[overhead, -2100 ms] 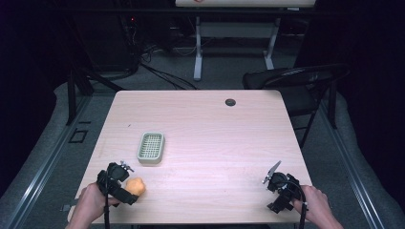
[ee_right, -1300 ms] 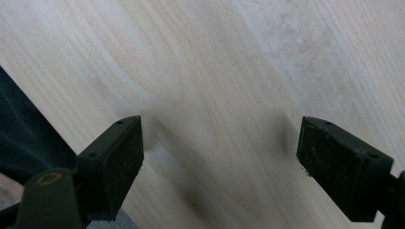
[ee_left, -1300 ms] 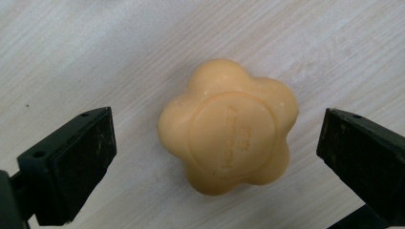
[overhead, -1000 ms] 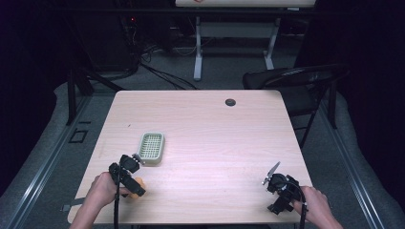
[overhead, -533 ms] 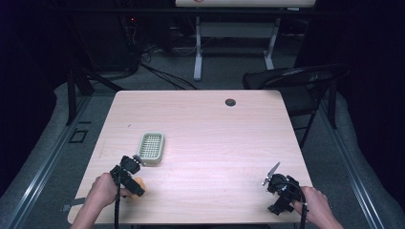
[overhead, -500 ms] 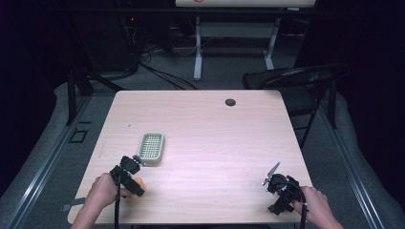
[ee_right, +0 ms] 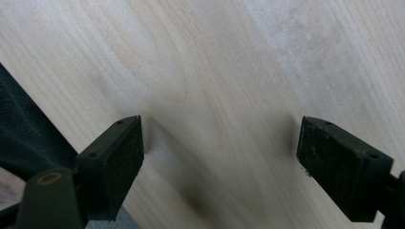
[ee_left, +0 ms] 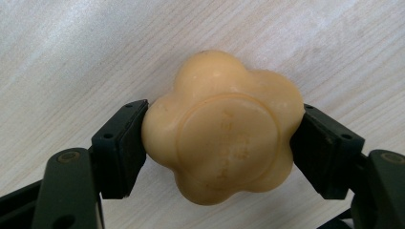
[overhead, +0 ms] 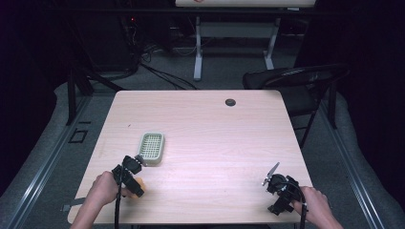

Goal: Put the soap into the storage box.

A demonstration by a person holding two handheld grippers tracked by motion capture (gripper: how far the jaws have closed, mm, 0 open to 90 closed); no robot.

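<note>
Left gripper [overhead: 135, 179], in your left hand [overhead: 102, 188], sits just in front of the green basket [overhead: 151, 148] in the high view, near the table's [overhead: 215, 124] front left corner, with an orange soap [overhead: 140, 182] showing at its jaws. Your right gripper [overhead: 274, 179] rests well to the right of the basket, near the front right corner, held by your right hand [overhead: 315, 205]; a small dark disc [overhead: 230, 102] lies far beyond the basket toward the back edge. Turn to the left gripper view: the left gripper [ee_left: 222, 138] has just been closing, and both pads [ee_left: 122, 143] now press the sides of the flower-shaped soap [ee_left: 222, 129], which lies on the wood and bears a raised ring with faint lettering on its face. Turn to the right gripper view: the right gripper [ee_right: 219, 157] stands with its jaws spread wide over bare table [ee_right: 215, 71], nothing between the pads [ee_right: 114, 157], and the table's edge with dark floor beyond shows at the left.
</note>
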